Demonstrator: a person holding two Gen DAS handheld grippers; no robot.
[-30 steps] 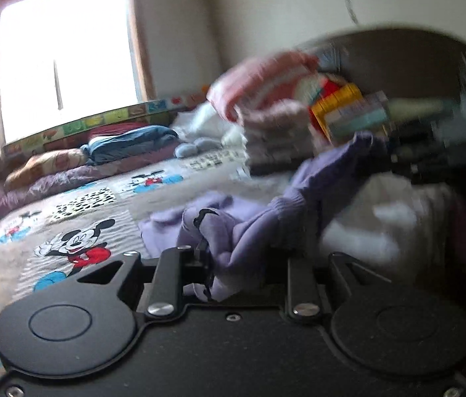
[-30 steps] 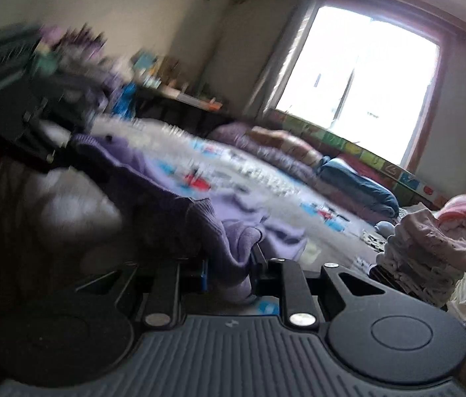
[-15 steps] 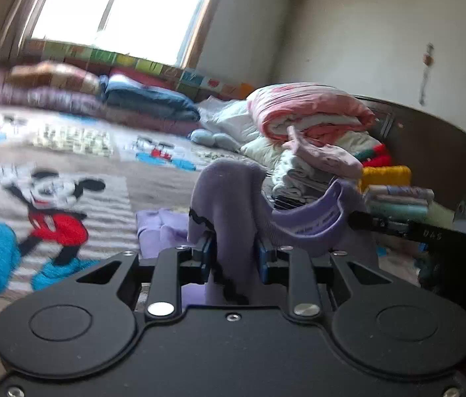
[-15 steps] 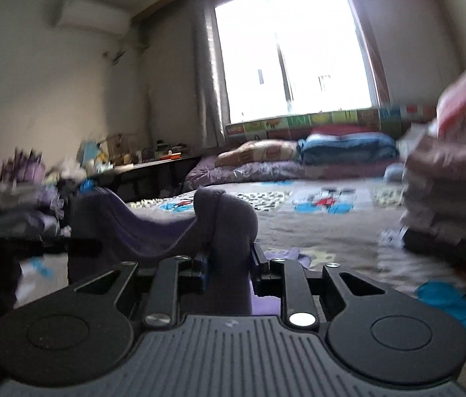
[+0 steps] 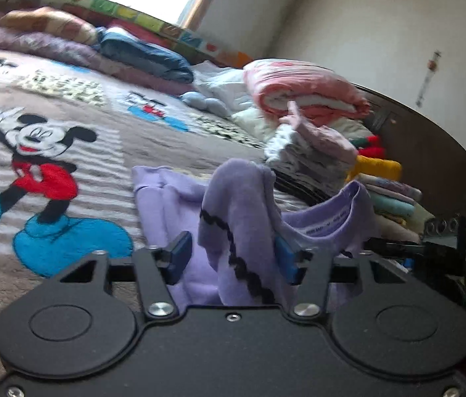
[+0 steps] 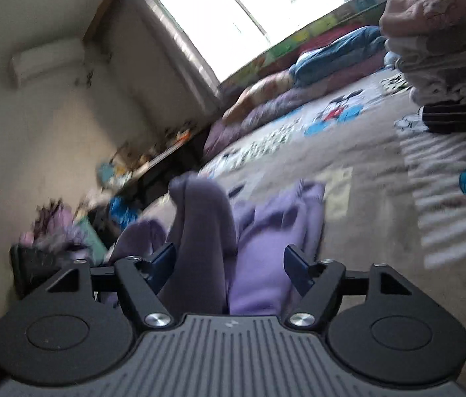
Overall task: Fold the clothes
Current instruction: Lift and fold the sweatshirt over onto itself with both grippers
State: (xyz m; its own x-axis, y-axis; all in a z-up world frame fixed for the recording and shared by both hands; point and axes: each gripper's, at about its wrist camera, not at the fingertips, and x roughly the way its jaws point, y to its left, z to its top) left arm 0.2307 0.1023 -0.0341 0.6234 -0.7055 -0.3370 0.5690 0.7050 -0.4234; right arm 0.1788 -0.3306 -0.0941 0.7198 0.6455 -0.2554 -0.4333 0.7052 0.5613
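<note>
A lilac sweatshirt (image 5: 167,198) with black zigzag trim lies partly spread on the Mickey Mouse blanket (image 5: 51,152). A raised fold of it stands between the blue pads (image 5: 180,254) of my left gripper (image 5: 233,258), whose jaws are opening; the left pad is clear of the cloth. The neck label faces up to the right of that fold. In the right wrist view another upright fold of the sweatshirt (image 6: 200,231) stands between the jaws of my right gripper (image 6: 229,264). These jaws are opening wide, with a gap beside the right pad (image 6: 295,268).
A stack of folded clothes (image 5: 312,155) and a rolled pink quilt (image 5: 299,89) sit at the bed's right side, against a dark headboard (image 5: 431,152). Pillows (image 5: 140,53) line the window side. A cluttered low shelf (image 6: 153,162) runs along the far wall.
Both grippers were shut on the sweatshirt and held it stretched between them. They have rolled and come down toward the bed, and both sets of jaws have parted from the cloth.
</note>
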